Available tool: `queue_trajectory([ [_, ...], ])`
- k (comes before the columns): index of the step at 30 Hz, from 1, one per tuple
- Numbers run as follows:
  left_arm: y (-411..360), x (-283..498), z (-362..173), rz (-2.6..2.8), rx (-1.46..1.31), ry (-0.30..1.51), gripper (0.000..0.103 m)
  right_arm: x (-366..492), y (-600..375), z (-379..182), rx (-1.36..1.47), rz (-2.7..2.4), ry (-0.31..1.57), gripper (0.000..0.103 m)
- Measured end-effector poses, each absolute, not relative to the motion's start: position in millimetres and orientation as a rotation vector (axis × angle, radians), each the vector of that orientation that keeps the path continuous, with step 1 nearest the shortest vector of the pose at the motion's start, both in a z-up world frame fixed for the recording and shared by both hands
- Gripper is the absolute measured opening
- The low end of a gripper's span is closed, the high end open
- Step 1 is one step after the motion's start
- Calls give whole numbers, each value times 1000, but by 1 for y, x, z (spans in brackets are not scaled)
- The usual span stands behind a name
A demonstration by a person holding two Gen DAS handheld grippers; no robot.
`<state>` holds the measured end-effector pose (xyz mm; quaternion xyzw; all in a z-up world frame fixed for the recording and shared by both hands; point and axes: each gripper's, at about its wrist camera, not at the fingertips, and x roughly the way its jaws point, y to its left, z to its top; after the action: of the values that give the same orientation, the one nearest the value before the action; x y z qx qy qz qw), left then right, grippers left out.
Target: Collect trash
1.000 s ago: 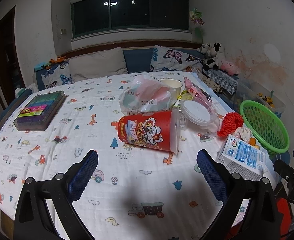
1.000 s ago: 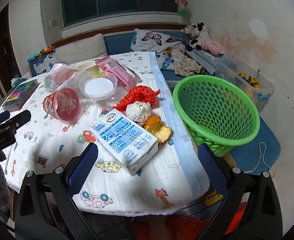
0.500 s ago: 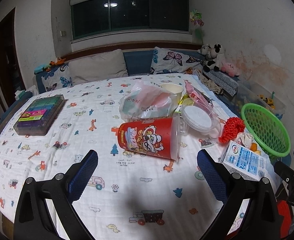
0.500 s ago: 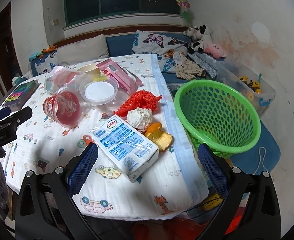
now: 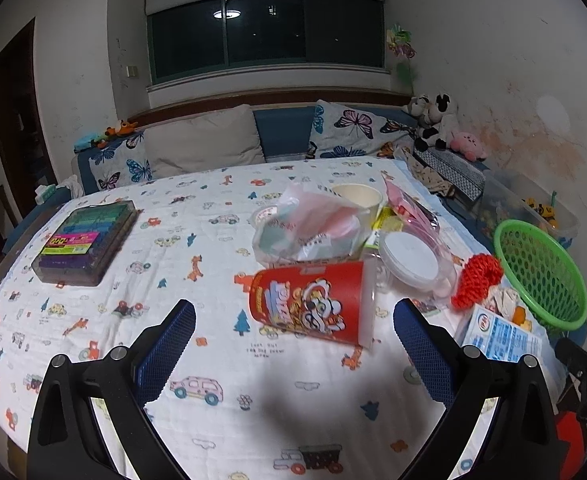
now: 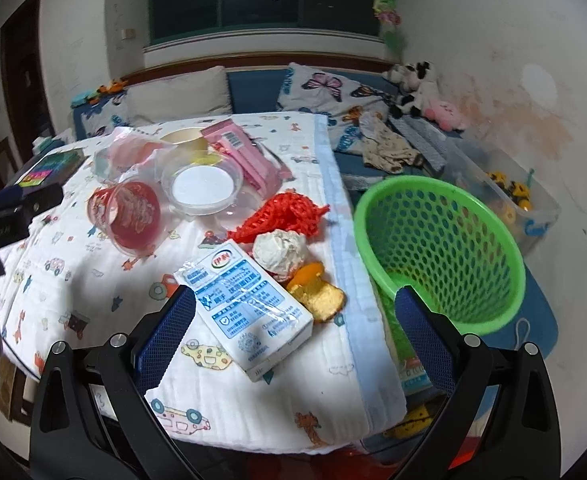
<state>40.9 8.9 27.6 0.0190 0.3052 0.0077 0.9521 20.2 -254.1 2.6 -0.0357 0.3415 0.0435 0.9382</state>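
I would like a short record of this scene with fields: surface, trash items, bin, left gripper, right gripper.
surface: table with printed cloth
trash items: red cup on its side; milk carton lying flat; crumpled paper ball; red net; plastic bag
bin: green basket, beside the table's right edge, no trash seen inside
left gripper: open, holds nothing, faces the red cup
right gripper: open, holds nothing, faces the milk carton

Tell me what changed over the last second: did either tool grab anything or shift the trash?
Nothing was grabbed or let go. The right tool closed in on the milk carton, which now lies partly between its open fingers. The left tool drifted slightly, open, facing the red cup. Cup, carton, red net and green basket lie as before.
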Motion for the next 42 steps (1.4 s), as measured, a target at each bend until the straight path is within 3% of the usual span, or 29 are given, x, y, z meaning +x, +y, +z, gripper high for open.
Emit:
queue_trajectory([
  [19,9,60,11,15,49,686,96,61,-231,-30,-196,447,858,78],
  [30,0,65,1,0,65,712,96,77,-224,-44,-290,497,898,77],
  [37,-5,72,-4,-1,81,727,95,68,-213,-43,-333,561,919,70],
  [39,-7,76,-5,-3,82,731,93,71,-211,-46,-331,565,919,70],
  [42,-14,85,-9,6,102,743,82,77,-208,-52,-312,556,922,70],
])
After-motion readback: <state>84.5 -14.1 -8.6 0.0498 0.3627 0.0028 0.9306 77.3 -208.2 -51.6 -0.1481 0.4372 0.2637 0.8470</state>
